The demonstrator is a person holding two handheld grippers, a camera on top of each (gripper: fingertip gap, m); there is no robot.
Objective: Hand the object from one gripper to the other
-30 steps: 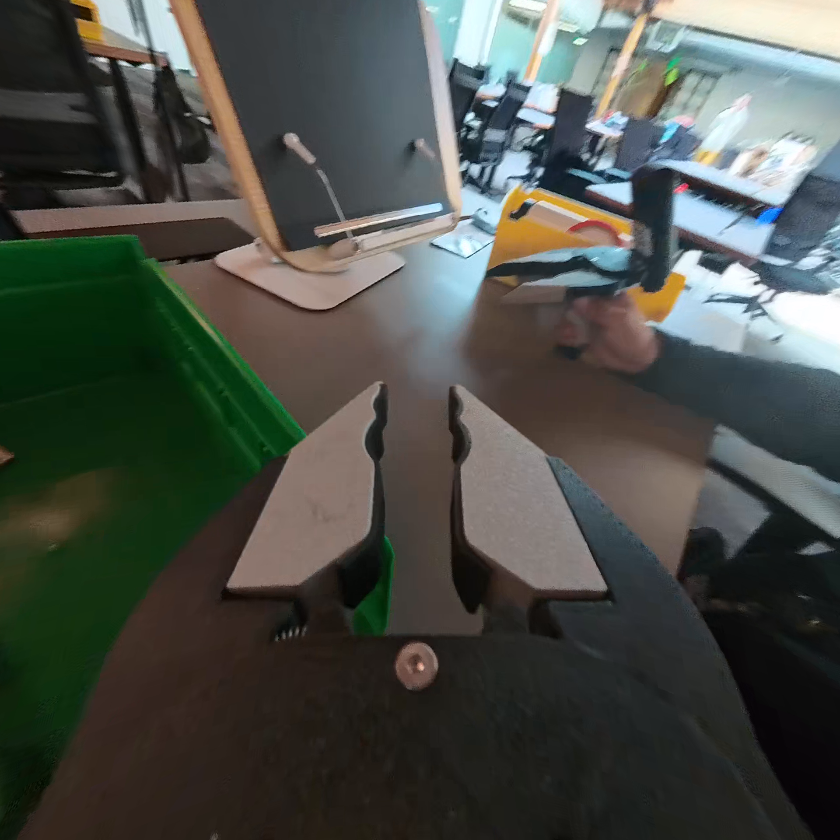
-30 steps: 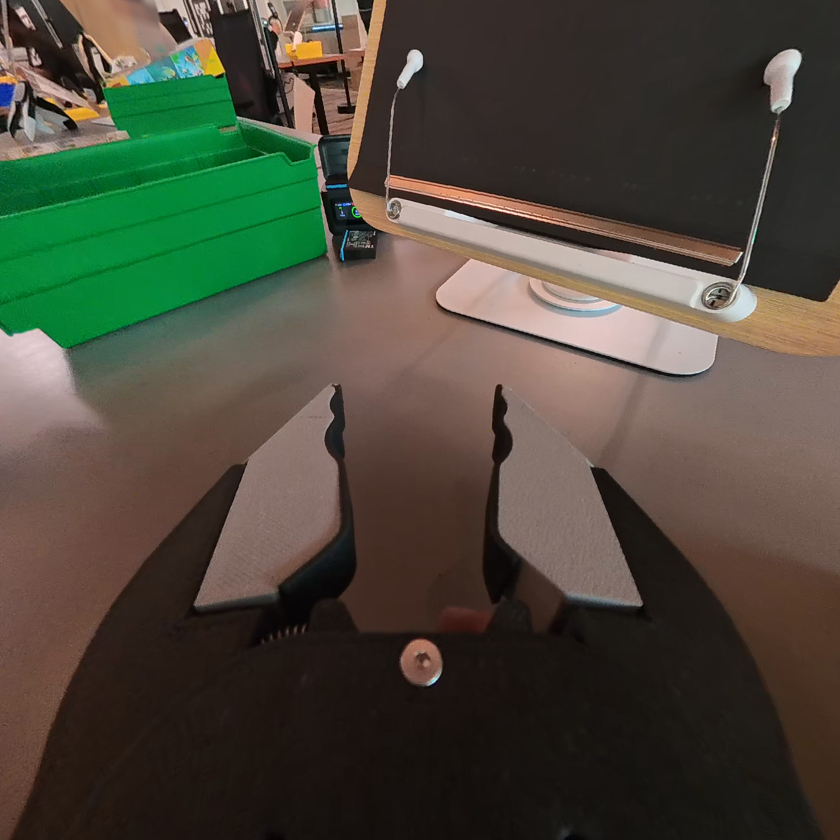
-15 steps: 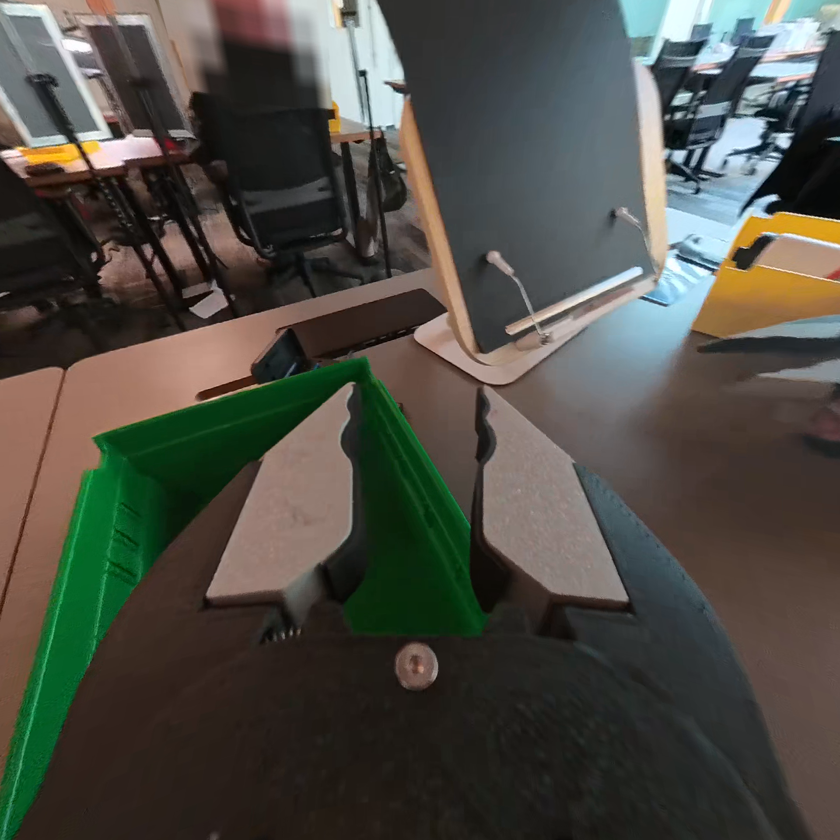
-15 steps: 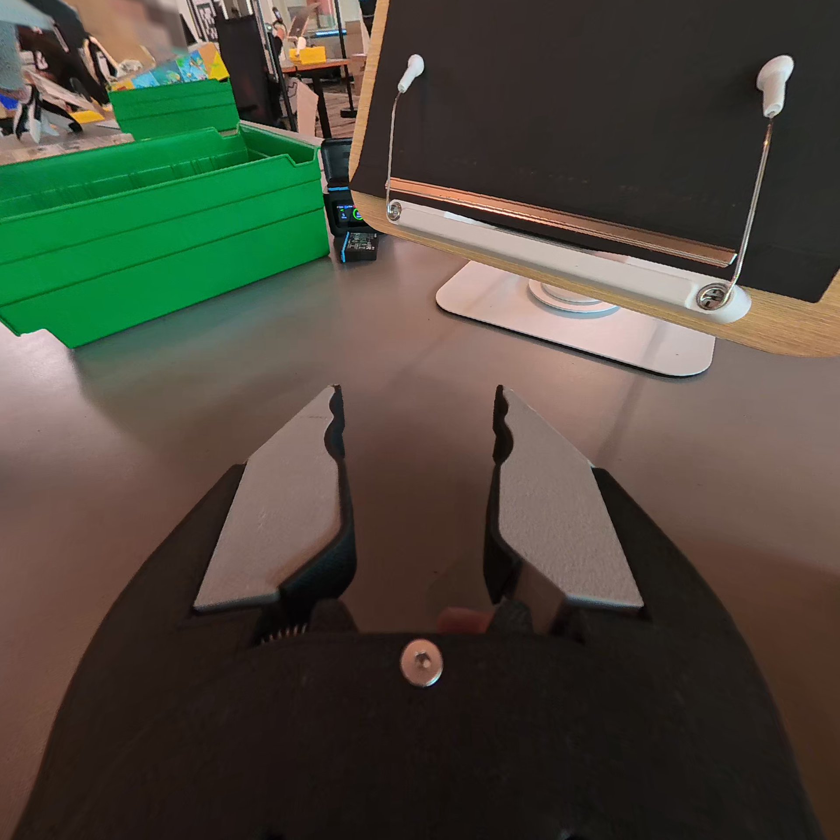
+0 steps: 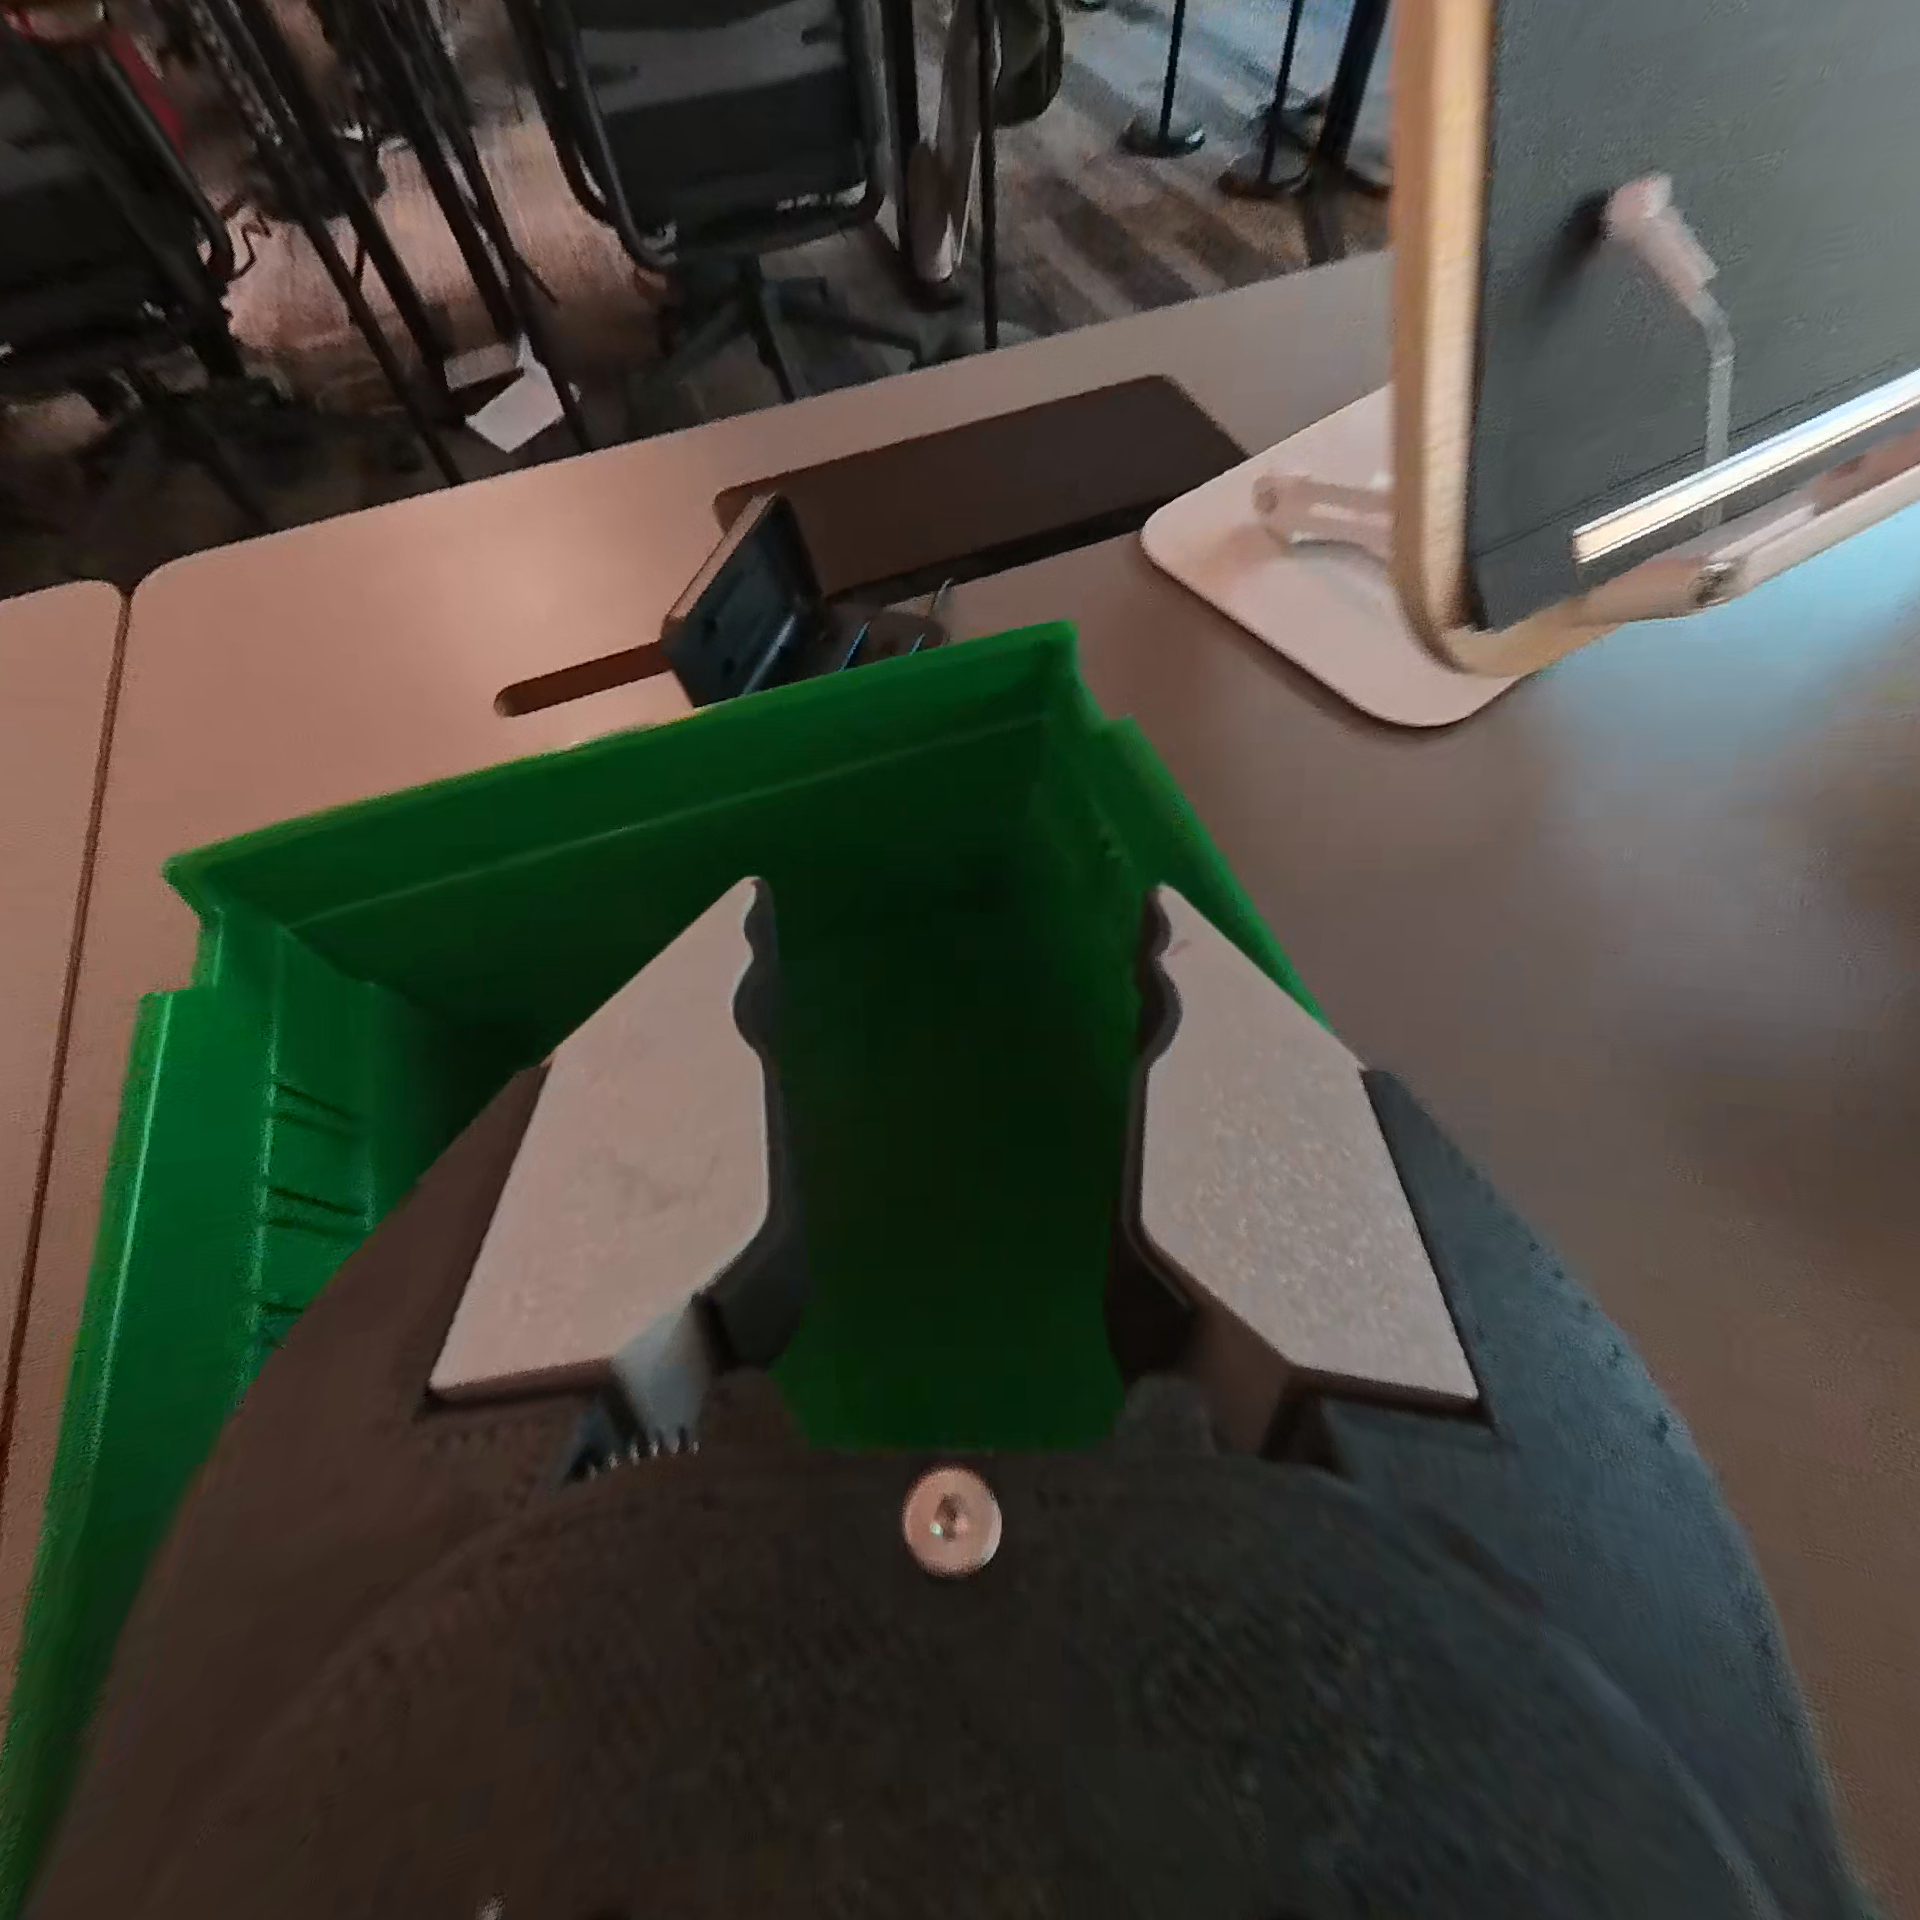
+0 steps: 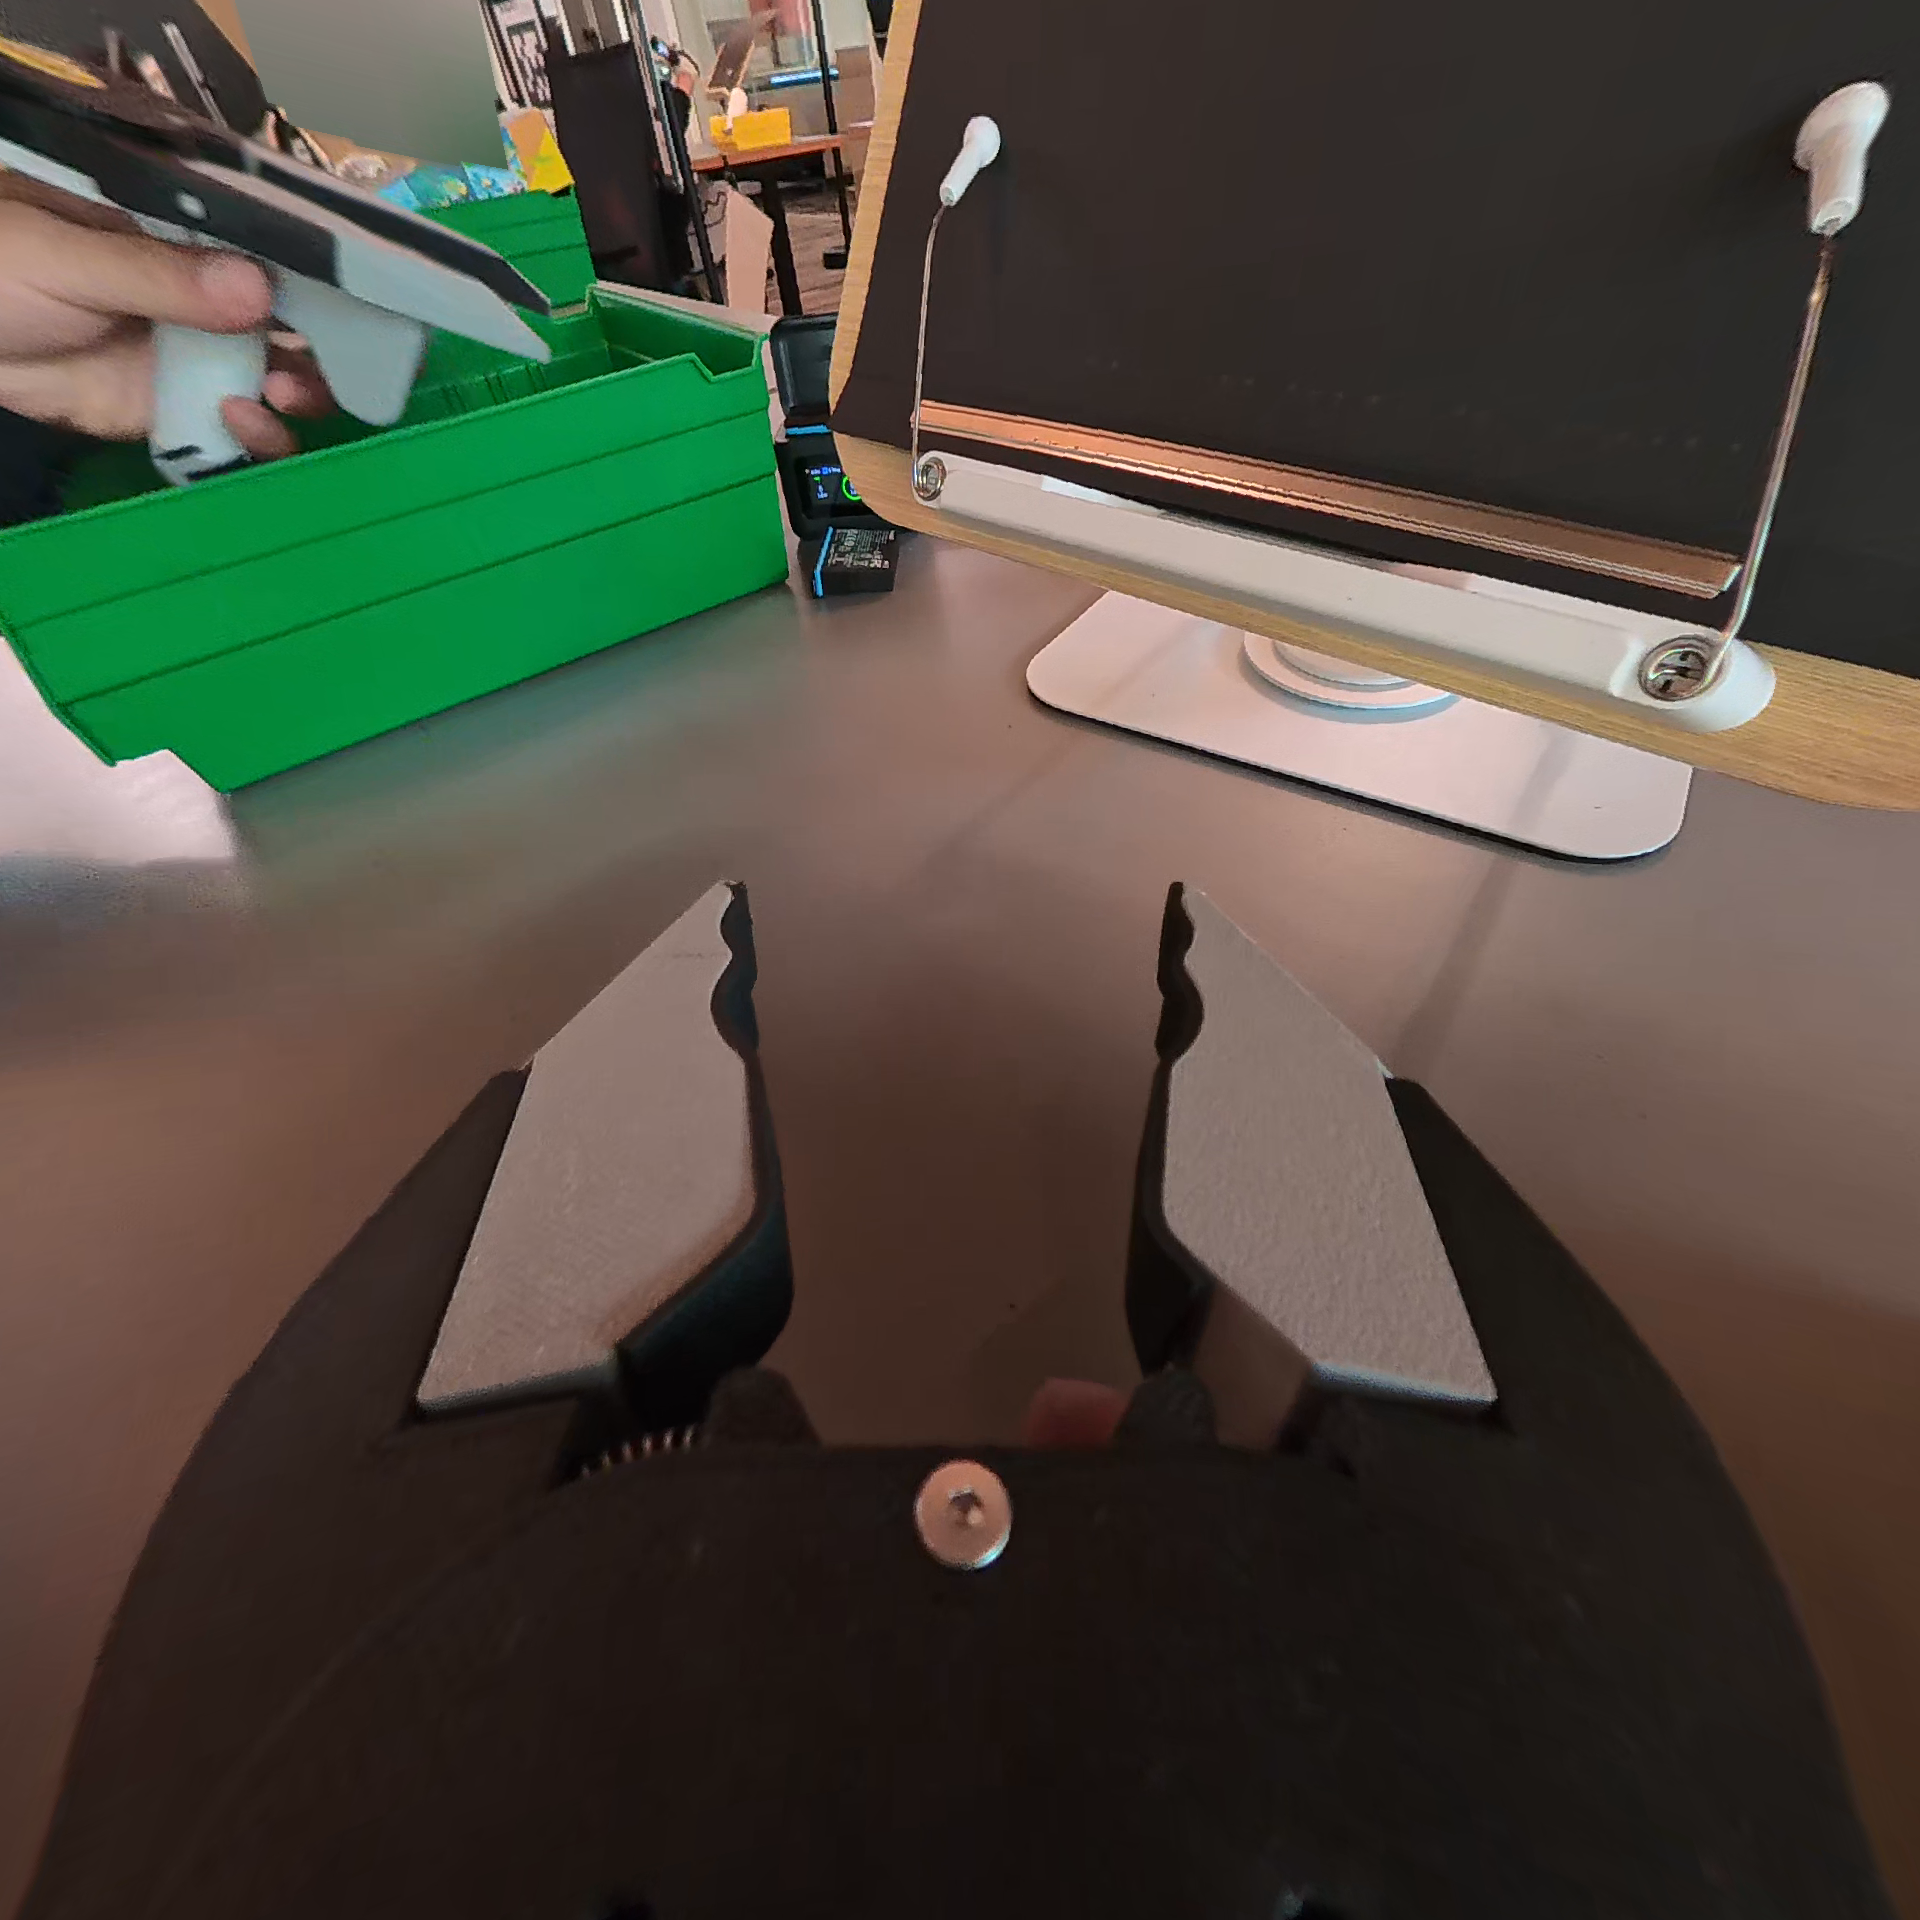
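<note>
Grey, textured finger pads frame both wrist views. Left gripper (image 5: 951, 997): jaws spread, nothing between them, poised above the open green bin (image 5: 582, 831) and aimed down into its interior. Right gripper (image 6: 956, 977): jaws likewise spread and empty, hanging low over the bare grey-brown worktop (image 6: 935, 790), well apart from the bin. Beyond the right gripper stands a book stand (image 6: 1382, 343) with a dark board, wooden edge, two wire page holders and a white base. At far left of the right wrist view, a hand (image 6: 94, 322) carries the left gripper over the bin's rim. A small black device (image 6: 826, 457) with a lit screen sits just behind the bin, beside the stand.

Progress, as a judgement: the task is at its outset. No object is held by either gripper, so pick-up, transfer and release all remain. The object to be handed over cannot be seen in either view; the part of the bin floor that shows between the left fingers appears bare, and the rest is hidden by the gripper body. Its pointing direction and long axis therefore cannot be told.
</note>
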